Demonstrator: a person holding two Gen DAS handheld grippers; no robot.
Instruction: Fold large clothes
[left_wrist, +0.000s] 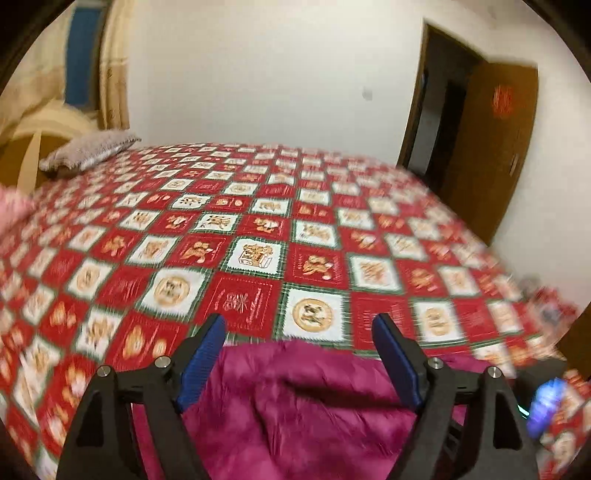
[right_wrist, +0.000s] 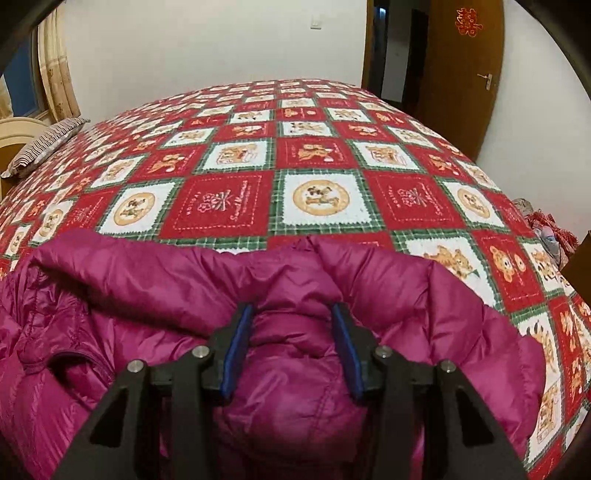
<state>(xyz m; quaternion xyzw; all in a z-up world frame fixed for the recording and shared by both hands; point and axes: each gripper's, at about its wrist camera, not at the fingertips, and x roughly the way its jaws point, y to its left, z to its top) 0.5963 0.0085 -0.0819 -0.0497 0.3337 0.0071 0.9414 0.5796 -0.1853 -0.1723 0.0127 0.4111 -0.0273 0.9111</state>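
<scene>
The left claw (left_wrist: 299, 332) is hanging open above the magenta jacket (right_wrist: 288, 387); the right claw (right_wrist: 291, 317) is squeezing a puffy fold of it. The bedspread (right_wrist: 314, 147) lettering is staying illegible.

The jacket (right_wrist: 295, 369) lies on the bed (right_wrist: 314, 155), bunched between and under the right tongs (right_wrist: 291, 317). Beyond both tongs stretches the bedspread; a pillow (right_wrist: 44, 146) sits far left, a door (right_wrist: 458, 74) far right.
</scene>
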